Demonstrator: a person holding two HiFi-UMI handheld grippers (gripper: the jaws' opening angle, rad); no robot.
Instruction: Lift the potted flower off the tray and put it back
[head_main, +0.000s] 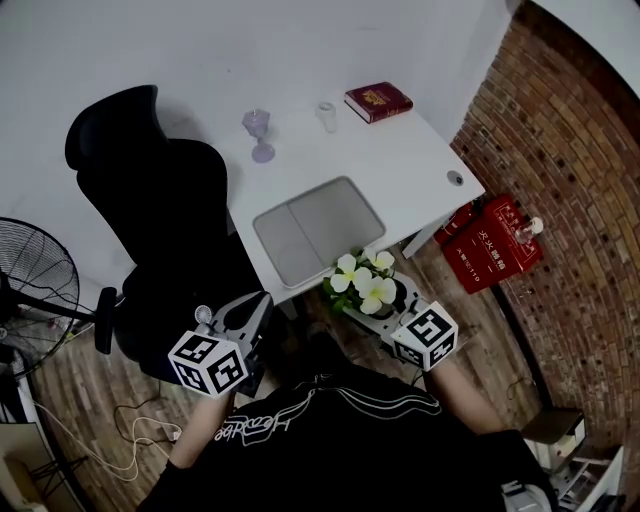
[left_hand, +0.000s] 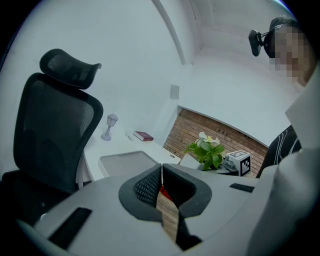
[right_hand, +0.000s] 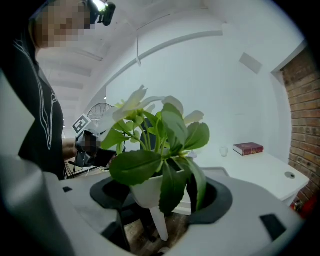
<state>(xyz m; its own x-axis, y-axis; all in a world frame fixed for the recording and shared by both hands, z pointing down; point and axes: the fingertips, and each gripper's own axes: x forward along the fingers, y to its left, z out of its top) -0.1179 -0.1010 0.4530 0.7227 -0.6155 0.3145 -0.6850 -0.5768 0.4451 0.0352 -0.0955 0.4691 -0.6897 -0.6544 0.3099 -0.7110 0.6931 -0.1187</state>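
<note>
my left gripper (left_hand: 161, 172) hangs empty, jaws together. past the tray (head_main: 318, 228), off the near right edge of the desk (head_main: 420, 150), my right gripper (head_main: 388, 310) clamps the potted flower (right_hand: 150, 165) by its white pot. i'd judge it light, top-heavy and slick, best gripped on the pot, clear of the fragile stems.

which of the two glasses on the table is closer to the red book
The small clear glass, short and stemless, just left of the red book. The purple goblet, tall and stemmed, stands further left.
</note>
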